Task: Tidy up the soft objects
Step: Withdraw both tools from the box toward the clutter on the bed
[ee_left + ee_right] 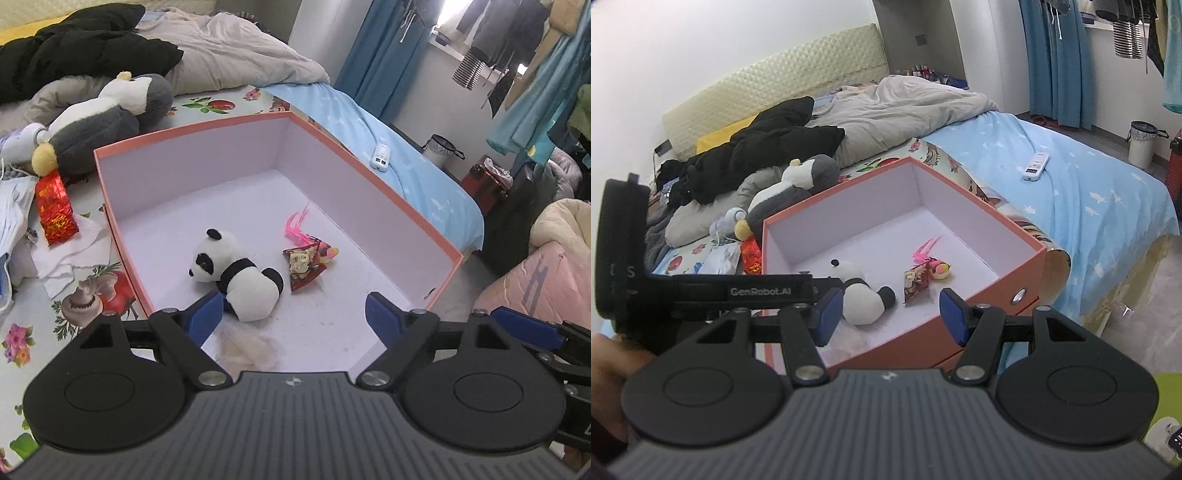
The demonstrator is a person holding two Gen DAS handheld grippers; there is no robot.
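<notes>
Hovering over the pink box [280,122], the left claw [293,314] gapes wide and empty; the panda plush [236,273] lies inside at its eleven o'clock, touching one pad, which could drag it out on withdrawal.

Right view: the right claw [890,314] stands half open, empty; the penguin plush [783,192] waits on the bed at ten o'clock, risking snagged clutter.

The bed [1082,192] carries an orange box [122,236], a plush penguin [107,122], a black jacket [74,48], a remote [381,157] — and a rumpled grey duvet [236,51].

Both grippers, left gripper [293,317] and right gripper [886,314], are showing black linkages, blue pads [205,314], silver screws (white "GenRobot.AI" lettering).
</notes>
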